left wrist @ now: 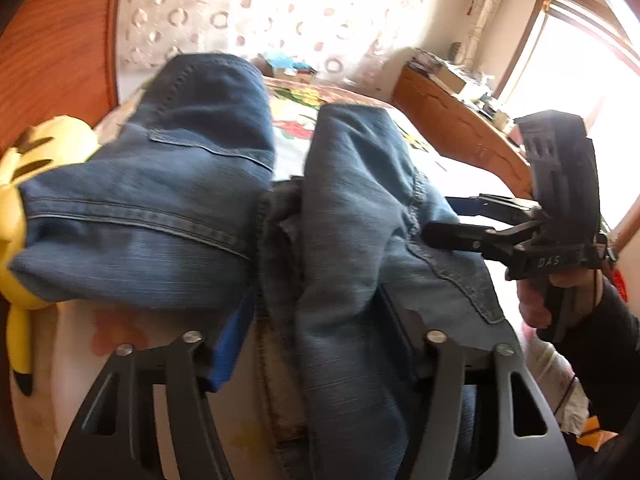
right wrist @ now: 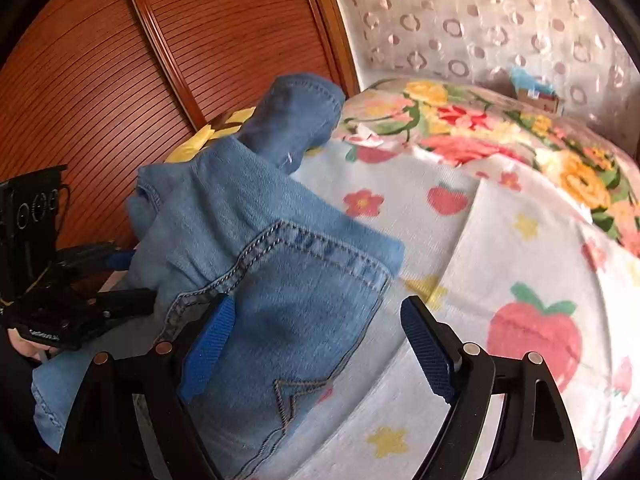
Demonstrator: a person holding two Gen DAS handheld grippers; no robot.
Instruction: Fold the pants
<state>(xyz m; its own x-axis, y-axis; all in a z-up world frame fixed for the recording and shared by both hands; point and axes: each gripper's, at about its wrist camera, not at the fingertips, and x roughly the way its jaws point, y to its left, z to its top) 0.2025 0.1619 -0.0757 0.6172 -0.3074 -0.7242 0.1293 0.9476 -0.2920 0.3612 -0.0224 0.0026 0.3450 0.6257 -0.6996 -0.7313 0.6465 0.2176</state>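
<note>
Blue denim pants (left wrist: 192, 200) lie bunched on a bed with a floral blanket (right wrist: 500, 240). In the left wrist view my left gripper (left wrist: 312, 344) stands wide open with the denim draped between and over its fingers. The right gripper (left wrist: 440, 236) shows at the right, its fingers touching the denim's edge. In the right wrist view my right gripper (right wrist: 320, 352) is open; the pants' back pocket (right wrist: 300, 300) lies between its blue pads (right wrist: 428, 356). The left gripper (right wrist: 120, 292) shows at the left edge, at the denim.
A wooden slatted closet door (right wrist: 120, 80) stands left of the bed. A yellow plush toy (left wrist: 24, 184) lies by the pants. A padded headboard (right wrist: 480, 20) is at the far end. A cluttered wooden side shelf (left wrist: 460, 108) and a bright window (left wrist: 568, 60) are right.
</note>
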